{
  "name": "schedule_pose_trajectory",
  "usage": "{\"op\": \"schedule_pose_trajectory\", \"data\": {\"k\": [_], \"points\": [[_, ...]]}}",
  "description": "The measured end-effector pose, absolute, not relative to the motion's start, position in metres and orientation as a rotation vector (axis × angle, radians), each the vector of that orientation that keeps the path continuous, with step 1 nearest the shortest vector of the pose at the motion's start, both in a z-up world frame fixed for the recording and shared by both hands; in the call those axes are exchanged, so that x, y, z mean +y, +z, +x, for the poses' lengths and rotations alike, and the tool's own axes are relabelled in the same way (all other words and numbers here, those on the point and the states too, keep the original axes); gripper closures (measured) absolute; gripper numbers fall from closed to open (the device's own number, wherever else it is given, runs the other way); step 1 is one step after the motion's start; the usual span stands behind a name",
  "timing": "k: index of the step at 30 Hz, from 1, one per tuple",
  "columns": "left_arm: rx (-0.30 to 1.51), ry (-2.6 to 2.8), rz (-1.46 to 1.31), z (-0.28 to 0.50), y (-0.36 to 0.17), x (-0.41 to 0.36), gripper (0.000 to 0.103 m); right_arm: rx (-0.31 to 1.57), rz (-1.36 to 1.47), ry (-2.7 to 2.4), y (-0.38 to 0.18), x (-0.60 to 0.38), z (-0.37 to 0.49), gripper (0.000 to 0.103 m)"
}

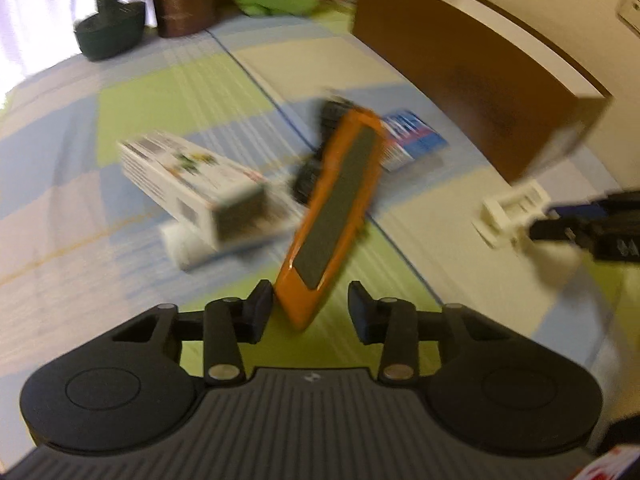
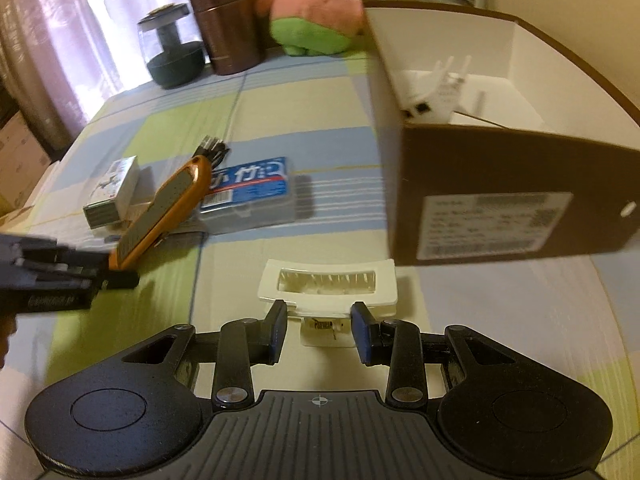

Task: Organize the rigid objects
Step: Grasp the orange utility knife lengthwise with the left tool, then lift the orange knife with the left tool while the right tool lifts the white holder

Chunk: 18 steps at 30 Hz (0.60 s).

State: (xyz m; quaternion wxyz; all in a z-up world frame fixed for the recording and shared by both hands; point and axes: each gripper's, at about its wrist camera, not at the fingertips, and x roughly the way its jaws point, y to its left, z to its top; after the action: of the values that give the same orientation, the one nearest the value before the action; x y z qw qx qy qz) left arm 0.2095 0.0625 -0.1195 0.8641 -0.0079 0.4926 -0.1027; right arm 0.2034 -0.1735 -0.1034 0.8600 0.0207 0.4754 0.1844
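Between the fingers of the left gripper (image 1: pixel 308 314), at the bottom centre of its wrist view, the near tip of an orange brush (image 1: pixel 332 208) was seen; its handle ran up toward mid-frame, slanted and seemingly raised off the mat. The left pad lay against the tip, while a gap showed at the right pad, so a full clamp could not be confirmed in the blur. The handle was judged stiff, light plastic with a grey rubbery strip, best taken across its narrow sides near the middle rather than at the tapered, slippery end.

Low in the right wrist view, the right gripper (image 2: pixel 319 330) was closed on the tab of a white clip (image 2: pixel 328 280), with the clip's broad frame held just ahead of the pads. The clip was judged light, hard and somewhat brittle; its sprung tab was the natural hold.

Farther off, left of centre in that view, a small white carton (image 2: pixel 114 192) and a blue-labelled case (image 2: pixel 250 196) lay on the checked mat (image 2: pixel 280 92), touching or just beside the brush. Both were judged rigid and light, to be gripped across their short sides.

At the upper right stood the open brown box (image 2: pixel 500 192), with a white item already inside. Beyond, along the top edge, a brown canister (image 2: pixel 226 24), a dark jar (image 2: pixel 172 48) and a plush toy (image 2: pixel 316 12) were set.
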Motion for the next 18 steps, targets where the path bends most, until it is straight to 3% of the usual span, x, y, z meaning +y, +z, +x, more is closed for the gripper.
{"op": "schedule_pose_trajectory", "data": {"k": [9,11,13,16,17,18], "points": [[0.985,-0.166,0.101,0.206,-0.116,0.037,0.062,1.009,0.083,0.363,-0.103,-0.185,0.2,0.07],[0.978,-0.17,0.123,0.213,-0.118,0.032,0.062,1.016,0.071,0.372,-0.103,-0.184,0.199,0.065],[0.982,-0.186,0.121,0.221,-0.121,0.028,0.062,1.016,0.065,0.377,-0.103,-0.185,0.196,0.051],[0.991,-0.18,0.118,0.229,-0.125,0.025,0.063,1.004,0.052,0.376,-0.102,-0.189,0.193,0.044],[0.994,-0.173,0.112,0.23,-0.126,0.025,0.065,1.003,0.05,0.375,-0.102,-0.19,0.192,0.044],[0.993,-0.165,0.105,0.231,-0.125,0.025,0.074,1.004,0.049,0.377,-0.102,-0.192,0.192,0.044]]}}
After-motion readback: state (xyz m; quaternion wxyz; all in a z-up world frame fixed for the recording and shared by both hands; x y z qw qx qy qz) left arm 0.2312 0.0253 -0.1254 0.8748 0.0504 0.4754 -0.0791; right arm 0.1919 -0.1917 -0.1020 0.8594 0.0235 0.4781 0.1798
